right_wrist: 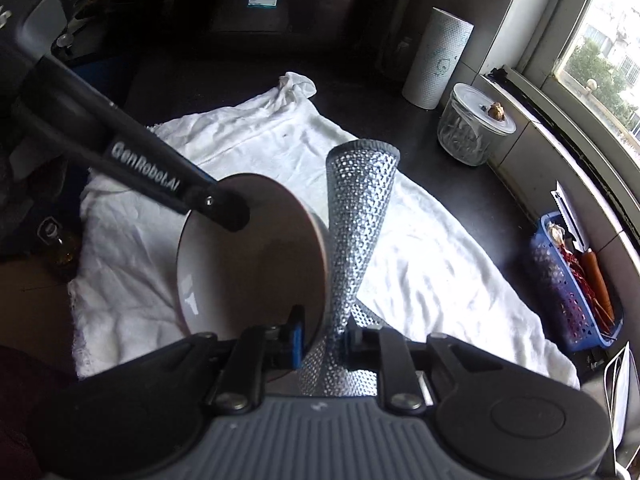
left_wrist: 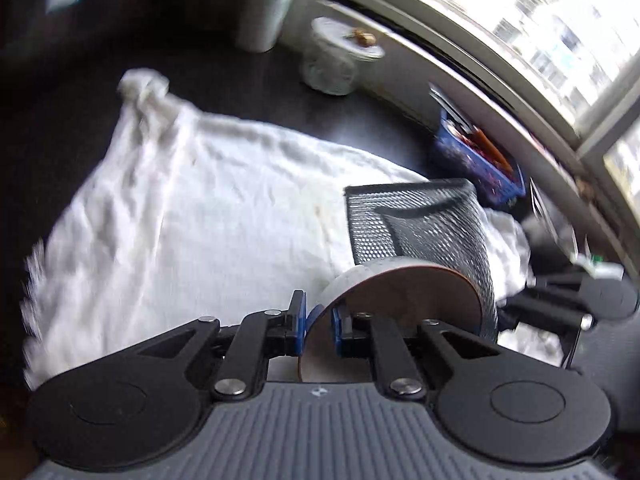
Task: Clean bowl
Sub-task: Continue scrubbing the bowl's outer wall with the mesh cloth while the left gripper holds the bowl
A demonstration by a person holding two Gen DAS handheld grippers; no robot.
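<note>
Bowl point(right_wrist: 256, 256) tilted on edge, rim clamped by left tool point(left_wrist: 318, 330); right tool point(right_wrist: 322, 334) pinches silver mesh cloth point(right_wrist: 356, 224) against it, above white towel point(right_wrist: 432, 264).

Both hand-held grippers point(left_wrist: 318, 330) point(right_wrist: 320, 338) clamped shut.

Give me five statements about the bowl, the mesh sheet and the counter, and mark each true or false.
1. The left gripper is clamped on the bowl rim. True.
2. The right gripper holds a sponge. False: it grips a silver mesh sheet.
3. A white cloth covers the counter under the bowl. True.
4. The glass jar has no lid. False: a clear lid sits on it.
5. The blue basket stands on the cloth. False: it stands beside the cloth, near the window.
</note>
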